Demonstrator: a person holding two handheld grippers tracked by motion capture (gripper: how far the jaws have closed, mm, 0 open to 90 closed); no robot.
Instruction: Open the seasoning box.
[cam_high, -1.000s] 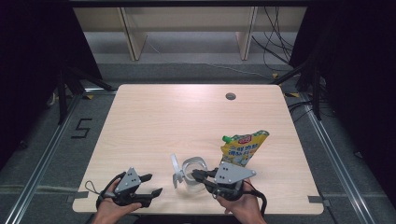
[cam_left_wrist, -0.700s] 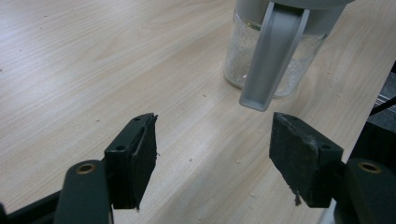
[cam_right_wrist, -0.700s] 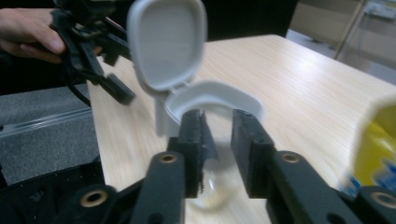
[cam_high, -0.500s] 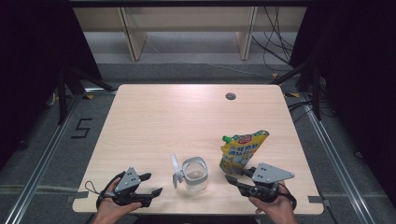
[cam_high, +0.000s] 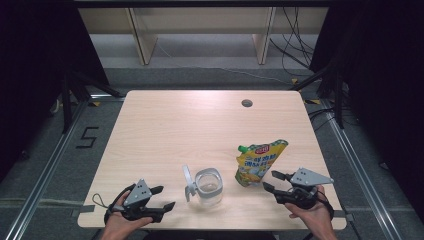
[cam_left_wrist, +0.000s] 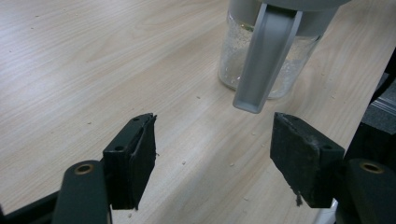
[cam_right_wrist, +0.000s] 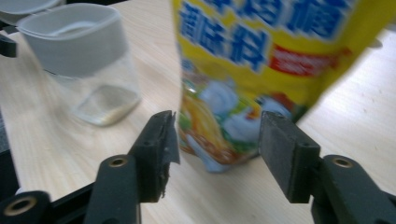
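A clear jar (cam_high: 209, 186) with a grey rim and a flipped-open grey lid (cam_high: 187, 181) stands near the table's front edge; a thin layer of pale grains lies at its bottom (cam_right_wrist: 105, 102). To its right a yellow spouted pouch (cam_high: 258, 161) with a green cap stands upright. My right gripper (cam_high: 274, 181) is open just right of the pouch's base, and the pouch (cam_right_wrist: 252, 56) rises between and beyond its jaws. My left gripper (cam_high: 163, 198) is open at the front left, pointing at the jar (cam_left_wrist: 268, 60) and its hanging lid (cam_left_wrist: 261, 60).
The light wooden table (cam_high: 200, 125) has a round cable hole (cam_high: 246, 103) at the back right. Wooden shelf legs and cables lie on the floor beyond the table. A "5" marking (cam_high: 87, 136) is on the floor at the left.
My right gripper has left the jar and moved right, past the pouch's base, now open beside it. The left gripper has hardly moved.
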